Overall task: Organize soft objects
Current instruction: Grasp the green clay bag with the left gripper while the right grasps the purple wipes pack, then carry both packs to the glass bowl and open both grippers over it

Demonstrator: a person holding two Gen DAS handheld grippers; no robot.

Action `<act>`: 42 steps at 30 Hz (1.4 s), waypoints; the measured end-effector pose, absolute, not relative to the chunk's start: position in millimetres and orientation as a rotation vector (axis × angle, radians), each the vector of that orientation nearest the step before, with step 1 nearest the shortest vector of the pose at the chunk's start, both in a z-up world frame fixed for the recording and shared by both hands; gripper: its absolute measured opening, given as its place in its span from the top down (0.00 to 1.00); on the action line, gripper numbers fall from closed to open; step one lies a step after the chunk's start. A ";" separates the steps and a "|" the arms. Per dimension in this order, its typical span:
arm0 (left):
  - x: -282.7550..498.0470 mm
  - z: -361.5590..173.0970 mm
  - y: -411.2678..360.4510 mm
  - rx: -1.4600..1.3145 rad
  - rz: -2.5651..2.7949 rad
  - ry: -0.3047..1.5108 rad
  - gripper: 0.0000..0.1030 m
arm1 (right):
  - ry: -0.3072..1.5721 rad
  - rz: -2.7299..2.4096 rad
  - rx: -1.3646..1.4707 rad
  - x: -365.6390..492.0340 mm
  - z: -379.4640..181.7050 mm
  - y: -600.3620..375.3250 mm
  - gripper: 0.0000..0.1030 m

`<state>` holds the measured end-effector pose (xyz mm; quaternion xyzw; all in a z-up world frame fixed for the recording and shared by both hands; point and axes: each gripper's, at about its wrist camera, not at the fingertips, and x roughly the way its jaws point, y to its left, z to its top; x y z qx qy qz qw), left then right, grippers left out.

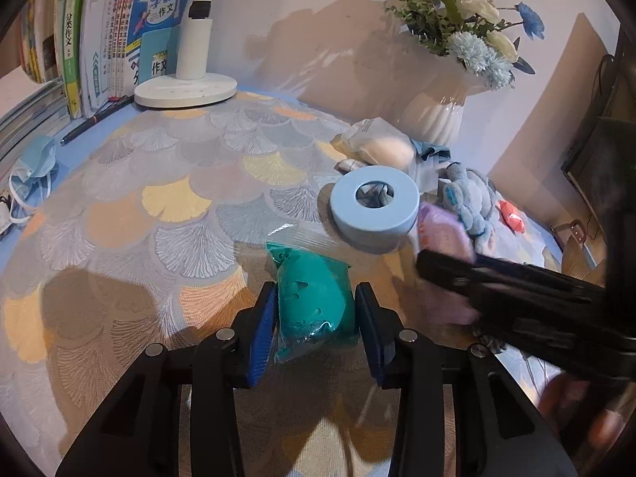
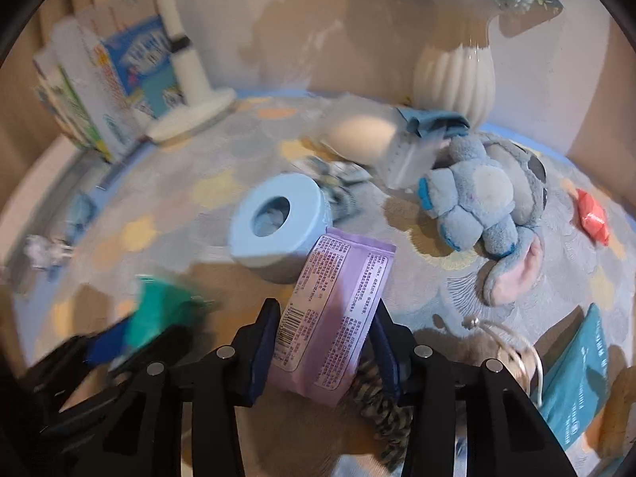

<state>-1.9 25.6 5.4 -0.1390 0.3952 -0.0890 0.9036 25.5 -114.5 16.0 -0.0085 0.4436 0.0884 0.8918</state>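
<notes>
Teal sponge in clear wrap (image 1: 314,302): clamped between the left gripper (image 1: 316,332) pads, above the patterned tablecloth (image 1: 167,214). Purple tissue pack (image 2: 332,318): gripped by the right gripper (image 2: 324,344). Blue ring (image 1: 373,204) just beyond; plush toy (image 2: 483,202) near the white vase (image 1: 435,113).

Left tongs (image 1: 315,314): our blue-padded fingers (image 1: 264,332) stand parted to either side of the teal packet (image 1: 314,302), pads pressing its flanks, held low and pointing forward over the counter. Right tongs (image 2: 326,338): fingers (image 2: 264,342) closed against the two sides of the purple packet (image 2: 334,318), which tilts up between them. In the left wrist view our right tongs (image 1: 508,298) reach in from the right, blurred, lying close beside the left pair and angled toward it.
</notes>
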 end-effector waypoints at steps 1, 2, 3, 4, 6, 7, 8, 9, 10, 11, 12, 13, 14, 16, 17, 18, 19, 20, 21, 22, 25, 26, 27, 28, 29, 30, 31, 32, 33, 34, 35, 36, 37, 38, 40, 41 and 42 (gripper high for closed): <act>-2.3 5.8 26.0 -0.291 -0.187 0.813 0.65 | 0.893 0.219 0.002 18.6 22.5 -117.0 0.58; -3.2 6.5 26.8 -0.296 -0.191 0.806 0.65 | 0.867 0.247 0.013 11.8 28.6 -119.1 0.58; -4.1 7.1 27.7 -0.302 -0.195 0.801 0.65 | 0.828 0.285 0.025 0.5 38.2 -121.9 0.58; -4.7 7.3 28.6 -0.308 -0.199 0.798 0.65 | 0.807 0.312 0.029 -8.2 44.3 -123.1 0.58; -4.8 6.9 29.6 -0.317 -0.201 0.798 0.65 | 0.774 0.351 0.032 -26.7 55.1 -126.5 0.58; -4.7 7.1 30.0 -0.321 -0.203 0.797 0.65 | 0.764 0.366 0.033 -35.7 59.5 -125.4 0.58; -5.2 7.2 30.3 -0.323 -0.205 0.796 0.65 | 0.767 0.388 0.035 -46.1 61.6 -127.0 0.58; -5.6 7.2 30.4 -0.324 -0.207 0.794 0.65 | 0.782 0.401 0.033 -54.8 61.2 -126.6 0.58; -6.2 7.4 30.4 -0.323 -0.210 0.793 0.65 | 0.814 0.413 0.019 -66.0 56.9 -127.1 0.58; -6.9 7.7 30.1 -0.322 -0.214 0.790 0.65 | 0.842 0.414 0.003 -75.4 51.2 -128.3 0.58; -7.4 8.2 29.8 -0.319 -0.217 0.787 0.65 | 0.866 0.412 -0.010 -83.5 44.7 -129.2 0.58; -7.7 8.5 29.6 -0.317 -0.219 0.786 0.65 | 0.894 0.412 -0.031 -96.1 33.5 -131.4 0.58; -7.9 8.8 29.1 -0.313 -0.219 0.785 0.65 | 0.911 0.408 -0.048 -104.8 25.4 -134.7 0.58; -7.8 9.0 28.3 -0.306 -0.218 0.786 0.65 | 0.927 0.372 -0.085 -118.7 11.3 -140.3 0.58; -7.9 9.1 28.0 -0.303 -0.217 0.786 0.65 | 0.933 0.359 -0.087 -122.5 6.7 -144.1 0.58; -7.9 9.2 27.8 -0.300 -0.217 0.786 0.65 | 0.946 0.355 -0.068 -127.0 0.7 -149.5 0.58; -8.2 9.3 27.7 -0.298 -0.217 0.785 0.65 | 0.955 0.360 -0.043 -129.0 -3.3 -154.2 0.58; -8.6 9.4 27.6 -0.296 -0.218 0.784 0.65 | 0.960 0.362 -0.026 -131.1 -6.1 -158.1 0.57; -8.8 9.7 27.3 -0.293 -0.218 0.782 0.65 | 0.959 0.363 -0.002 -133.3 -8.1 -162.1 0.55; -8.9 9.7 26.9 -0.290 -0.218 0.782 0.65 | 0.955 0.361 0.009 -135.1 -7.9 -163.6 0.53; -8.5 9.6 25.0 -0.275 -0.212 0.785 0.65 | 0.950 0.347 0.060 -138.6 -8.9 -166.4 0.47; -8.5 9.6 24.4 -0.270 -0.211 0.786 0.65 | 0.946 0.323 0.062 -139.7 -9.1 -165.0 0.47; -8.9 9.9 23.9 -0.266 -0.211 0.785 0.65 | 0.942 0.306 0.057 -140.0 -9.6 -161.3 0.47; -9.6 10.3 23.3 -0.261 -0.213 0.783 0.65 | 0.937 0.285 0.043 -138.9 -9.6 -155.2 0.47; -11.0 11.0 22.3 -0.253 -0.214 0.778 0.65 | 0.932 0.266 0.021 -139.7 -9.9 -150.8 0.54; -11.8 11.4 21.7 -0.247 -0.214 0.777 0.65 | 0.924 0.230 -0.031 -143.1 -9.9 -144.8 0.60; -13.1 12.0 20.6 -0.240 -0.216 0.778 0.65 | 0.921 0.208 -0.070 -143.7 -10.2 -141.4 0.60; -15.0 12.7 19.6 -0.235 -0.219 0.782 0.65 | 0.917 0.196 -0.108 -148.3 -10.0 -138.1 0.62; -17.3 13.5 18.6 -0.231 -0.219 0.787 0.65 | 0.914 0.199 -0.131 -155.5 -8.5 -136.0 0.62; -21.0 14.0 17.0 -0.225 -0.211 0.797 0.65 | 0.914 0.205 -0.134 -160.8 -7.0 -137.0 0.62; -26.8 14.4 15.3 -0.226 -0.211 0.804 0.65 | 0.916 0.207 -0.137 -166.4 -5.5 -139.4 0.62; -34.4 15.4 14.1 -0.241 -0.227 0.803 0.65 | 0.919 0.196 -0.148 -176.7 -2.7 -143.4 0.62; -43.3 17.2 11.7 -0.261 -0.249 0.796 0.65 | 0.922 0.185 -0.155 -183.3 -1.3 -148.1 0.62; -53.4 20.1 7.4 -0.278 -0.270 0.786 0.65 | 0.928 0.172 -0.160 -193.6 2.2 -155.2 0.62; -71.1 27.6 -9.2 -0.287 -0.311 0.769 0.65 | 0.928 0.164 -0.143 -208.8 9.5 -169.1 0.62; -79.7 32.8 -21.2 -0.273 -0.330 0.763 0.65 | 0.926 0.159 -0.128 -215.5 14.6 -177.4 0.62; -88.4 39.4 -34.8 -0.251 -0.351 0.754 0.65 | 0.927 0.151 -0.098 -222.2 21.1 -189.0 0.62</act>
